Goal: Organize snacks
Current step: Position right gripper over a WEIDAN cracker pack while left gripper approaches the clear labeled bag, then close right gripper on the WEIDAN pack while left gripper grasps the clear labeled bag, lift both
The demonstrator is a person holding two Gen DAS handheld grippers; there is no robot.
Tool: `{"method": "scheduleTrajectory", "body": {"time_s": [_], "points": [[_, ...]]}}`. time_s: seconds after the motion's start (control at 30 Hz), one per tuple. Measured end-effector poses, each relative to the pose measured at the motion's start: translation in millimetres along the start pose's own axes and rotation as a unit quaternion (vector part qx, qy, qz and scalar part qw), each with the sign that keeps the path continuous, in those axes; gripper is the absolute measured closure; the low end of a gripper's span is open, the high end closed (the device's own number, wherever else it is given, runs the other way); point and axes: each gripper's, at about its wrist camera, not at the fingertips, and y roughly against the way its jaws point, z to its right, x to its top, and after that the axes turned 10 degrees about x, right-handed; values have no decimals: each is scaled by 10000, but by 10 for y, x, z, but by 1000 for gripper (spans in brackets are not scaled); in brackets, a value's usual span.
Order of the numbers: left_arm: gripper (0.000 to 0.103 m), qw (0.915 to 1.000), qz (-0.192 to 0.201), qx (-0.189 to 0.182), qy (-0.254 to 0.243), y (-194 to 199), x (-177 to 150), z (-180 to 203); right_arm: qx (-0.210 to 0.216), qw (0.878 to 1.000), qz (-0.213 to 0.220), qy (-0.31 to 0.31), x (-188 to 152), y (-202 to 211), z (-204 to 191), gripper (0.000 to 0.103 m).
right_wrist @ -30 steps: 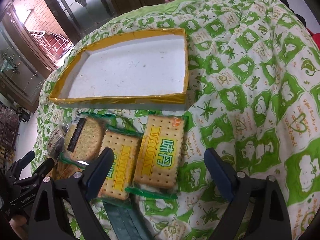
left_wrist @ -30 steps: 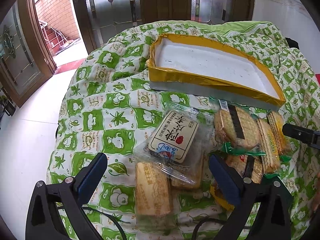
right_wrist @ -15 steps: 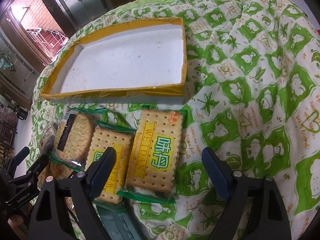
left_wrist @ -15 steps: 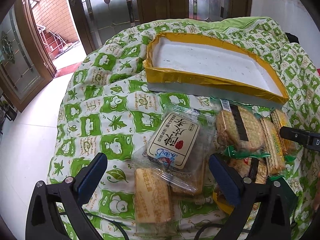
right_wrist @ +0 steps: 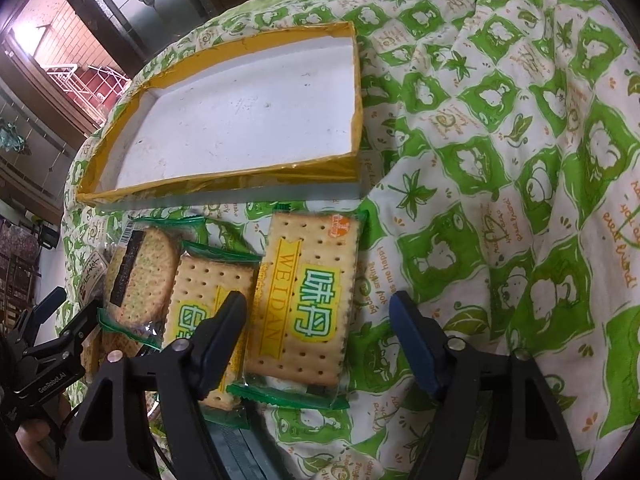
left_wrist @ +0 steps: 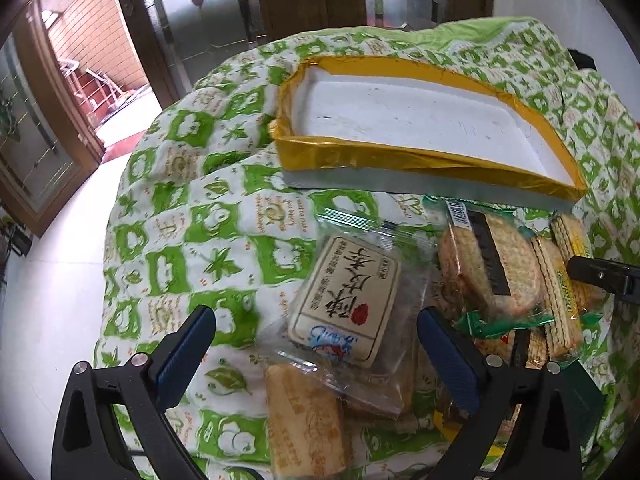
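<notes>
Lying between right hand-held gripper jaws: Weidan cracker packet.

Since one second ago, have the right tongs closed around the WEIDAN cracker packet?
Yes. The right tongs have been closing toward the WEIDAN cracker packet, which lies unmoved below the yellow-rimmed tray. The pads do not press it yet.

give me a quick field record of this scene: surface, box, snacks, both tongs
surface: green and white printed cloth
box: shallow gold-rimmed tray, white inside, nothing in it
snacks: all outside the tray, on the cloth in front of it
left tongs: open, jaws just closing slightly, either side of the clear packet with the cream label, pads not touching it
right tongs: open, jaws just closing, either side of the WEIDAN cracker packet, pads not yet on it
</notes>
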Motion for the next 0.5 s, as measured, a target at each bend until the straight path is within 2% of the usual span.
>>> {"method": "scheduleTrajectory", "body": {"time_s": [0.03, 0.07, 0.23, 0.3, 0.33, 0.37, 0.5], "points": [[10, 10000, -35, -39, -67, -25, 21, 33, 12, 10000, -16, -27, 0, -9, 9, 30], [17, 9998, -87, -100, -142, -47, 32, 69, 21, 10000, -25, -44, 0, -15, 17, 30], [24, 9994, -45, -166, -312, -45, 63, 134, 10, 10000, -36, -43, -4, -27, 2, 31], [34, 9993, -2, -254, -259, -15, 65, 101, 16, 10000, -36, -28, -6, -32, -7, 38], [37, 9992, 21, -347, -186, 7, 63, 63, 61, 10000, -52, -19, -9, -39, -14, 48], [39, 9991, 21, -399, -127, 20, 62, 37, 74, 9999, -79, -5, -12, -50, -18, 52], [41, 9980, 9, -589, 217, 59, 41, -109, 113, 9999, 5, 7, -22, -24, -23, 54]]}}
